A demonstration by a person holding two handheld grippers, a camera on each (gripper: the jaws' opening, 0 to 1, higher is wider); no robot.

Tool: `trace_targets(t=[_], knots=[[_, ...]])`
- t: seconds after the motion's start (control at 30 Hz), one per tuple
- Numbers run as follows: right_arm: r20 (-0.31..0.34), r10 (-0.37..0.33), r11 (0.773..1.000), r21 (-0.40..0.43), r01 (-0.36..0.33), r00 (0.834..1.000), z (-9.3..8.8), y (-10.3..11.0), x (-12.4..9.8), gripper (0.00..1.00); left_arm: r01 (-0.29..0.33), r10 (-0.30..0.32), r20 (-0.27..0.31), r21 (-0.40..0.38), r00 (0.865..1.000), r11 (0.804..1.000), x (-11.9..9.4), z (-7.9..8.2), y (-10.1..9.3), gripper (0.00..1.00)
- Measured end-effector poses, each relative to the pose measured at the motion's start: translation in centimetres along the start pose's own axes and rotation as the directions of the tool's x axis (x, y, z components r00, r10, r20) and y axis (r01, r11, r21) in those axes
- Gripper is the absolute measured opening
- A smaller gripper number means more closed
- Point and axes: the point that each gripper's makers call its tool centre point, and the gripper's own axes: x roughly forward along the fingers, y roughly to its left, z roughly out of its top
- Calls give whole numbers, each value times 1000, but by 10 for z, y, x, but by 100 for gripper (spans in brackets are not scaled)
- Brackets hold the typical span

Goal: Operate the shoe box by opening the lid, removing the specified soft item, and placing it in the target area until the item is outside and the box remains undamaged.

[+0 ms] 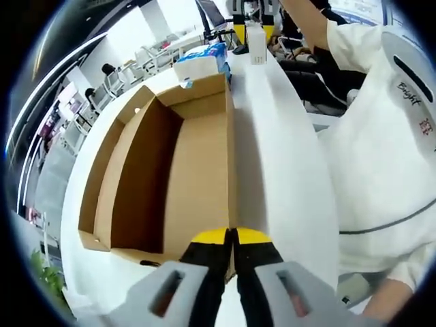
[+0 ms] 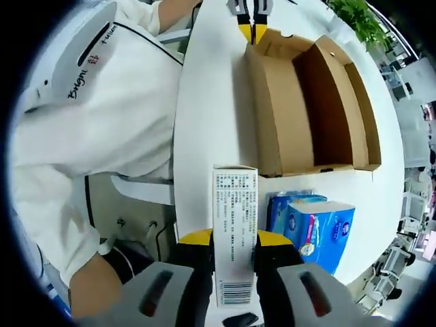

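Between the right gripper [image 2: 235, 238] jaws—white carton [image 2: 235, 225] pinched; left gripper [image 1: 231, 238] clamps shoe box [image 1: 197, 177] wall.

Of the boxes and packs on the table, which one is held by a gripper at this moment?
The tall white printed box. It stands between the right gripper's fingers, while the blue tissue pack sits free beside it on the white table.

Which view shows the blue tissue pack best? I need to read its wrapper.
The right gripper view: the tissue pack sits close beside the box. The left gripper view shows it small, far behind the box.
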Motion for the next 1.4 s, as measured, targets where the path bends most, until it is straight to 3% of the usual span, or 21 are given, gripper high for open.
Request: trace_targets(t=[0.17,0.23,0.4,0.77,1.3,1.4], knots=[[33,-35,999,-8,35,999,-10,-4,14,21,-7,6,27,21,1000,1000,0,-1,0,2],[59,-6,999,33,4,998,-17,3,16,21,-5,5,29,15,1000,1000,0,0,0,2],[26,-1,1000,31,0,1000,-33,12,18,21,-11,10,21,14,1000,1000,1,-1,0,2],[58,33,998,55,-36,998,-36,8,43,21,-3,3,34,6,999,1000,1,-1,0,2],[39,17,999,37,-18,999,-34,-1,67,21,-8,8,32,5,999,1000,3,-2,0,2],[42,-21,999,30,19,999,-34,-9,75,21,-5,5,35,4,999,1000,5,-4,0,2]])
